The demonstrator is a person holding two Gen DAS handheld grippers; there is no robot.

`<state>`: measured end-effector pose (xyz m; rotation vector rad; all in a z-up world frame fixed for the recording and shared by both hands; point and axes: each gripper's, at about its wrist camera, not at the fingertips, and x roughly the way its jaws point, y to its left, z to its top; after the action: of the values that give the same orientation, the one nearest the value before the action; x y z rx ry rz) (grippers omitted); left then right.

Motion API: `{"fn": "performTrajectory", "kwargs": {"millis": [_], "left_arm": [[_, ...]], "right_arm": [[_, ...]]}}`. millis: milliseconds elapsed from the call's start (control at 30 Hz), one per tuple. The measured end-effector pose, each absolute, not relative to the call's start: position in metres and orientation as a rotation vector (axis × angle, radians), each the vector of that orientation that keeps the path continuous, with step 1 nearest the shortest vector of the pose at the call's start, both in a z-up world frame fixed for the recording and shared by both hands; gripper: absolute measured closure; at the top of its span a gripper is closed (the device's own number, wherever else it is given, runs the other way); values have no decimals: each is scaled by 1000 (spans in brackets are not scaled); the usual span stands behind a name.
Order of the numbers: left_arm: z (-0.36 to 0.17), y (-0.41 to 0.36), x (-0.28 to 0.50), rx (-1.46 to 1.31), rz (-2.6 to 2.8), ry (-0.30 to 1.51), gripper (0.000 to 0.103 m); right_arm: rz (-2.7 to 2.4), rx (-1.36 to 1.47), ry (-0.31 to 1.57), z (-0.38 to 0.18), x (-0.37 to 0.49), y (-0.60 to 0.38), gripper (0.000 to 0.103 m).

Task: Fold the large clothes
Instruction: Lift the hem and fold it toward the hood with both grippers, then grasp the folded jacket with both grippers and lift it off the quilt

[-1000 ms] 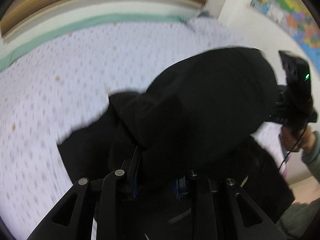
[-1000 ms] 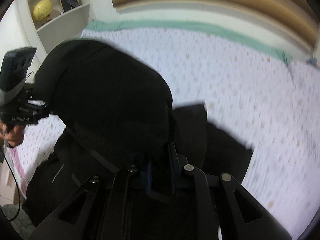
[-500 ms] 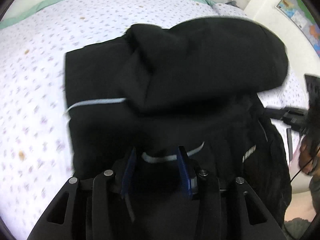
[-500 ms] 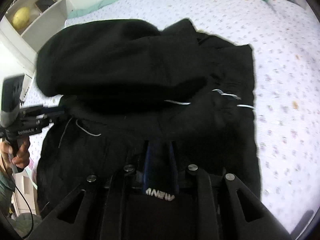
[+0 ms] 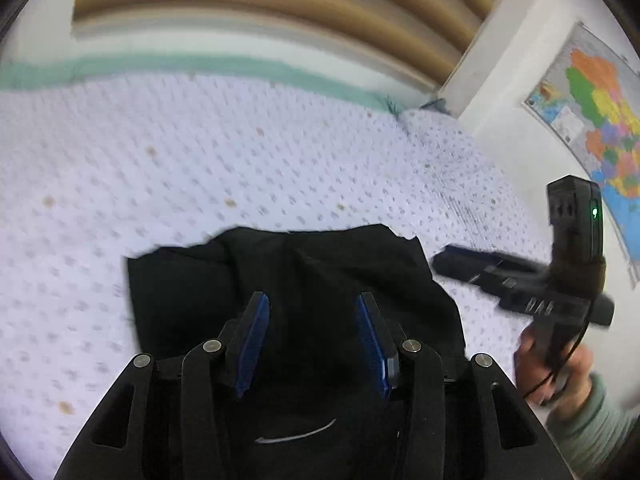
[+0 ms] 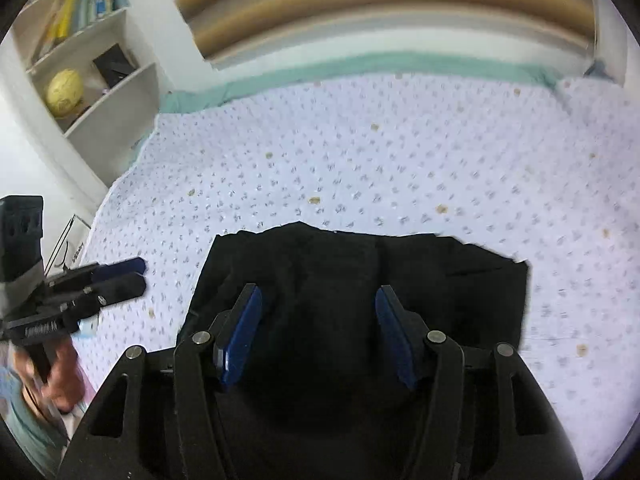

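A black garment (image 5: 296,276) lies folded on the white dotted bedsheet (image 5: 200,160); it also shows in the right wrist view (image 6: 360,280). My left gripper (image 5: 312,320) is open and empty above the garment's near part, its blue pads (image 5: 252,340) apart. My right gripper (image 6: 318,316) is open and empty above the garment too, blue pads (image 6: 240,336) apart. The right gripper also shows at the right of the left wrist view (image 5: 460,260). The left gripper shows at the left of the right wrist view (image 6: 136,274).
A wooden headboard (image 5: 260,8) and green sheet edge (image 5: 200,66) run along the far side of the bed. A wall map (image 5: 600,120) hangs at the right. White shelves (image 6: 80,60) with a yellow ball (image 6: 64,88) stand at the left.
Both grippers let go of the black garment and opened. The lifted part was laid down onto the rest, and both grippers pulled back and tilted up.
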<state>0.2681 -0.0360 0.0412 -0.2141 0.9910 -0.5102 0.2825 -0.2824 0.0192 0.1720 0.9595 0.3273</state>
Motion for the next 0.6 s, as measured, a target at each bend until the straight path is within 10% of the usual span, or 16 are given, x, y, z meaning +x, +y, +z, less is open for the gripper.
{"fn": "performTrajectory", "kwargs": {"millis": [400, 600], "left_arm": [[-112, -80, 248, -235, -459, 1308, 57], [-95, -90, 236, -139, -457, 1260, 56]], "right_arm": [[299, 208, 1297, -144, 244, -270, 40], [297, 145, 1269, -148, 232, -263, 40]]}}
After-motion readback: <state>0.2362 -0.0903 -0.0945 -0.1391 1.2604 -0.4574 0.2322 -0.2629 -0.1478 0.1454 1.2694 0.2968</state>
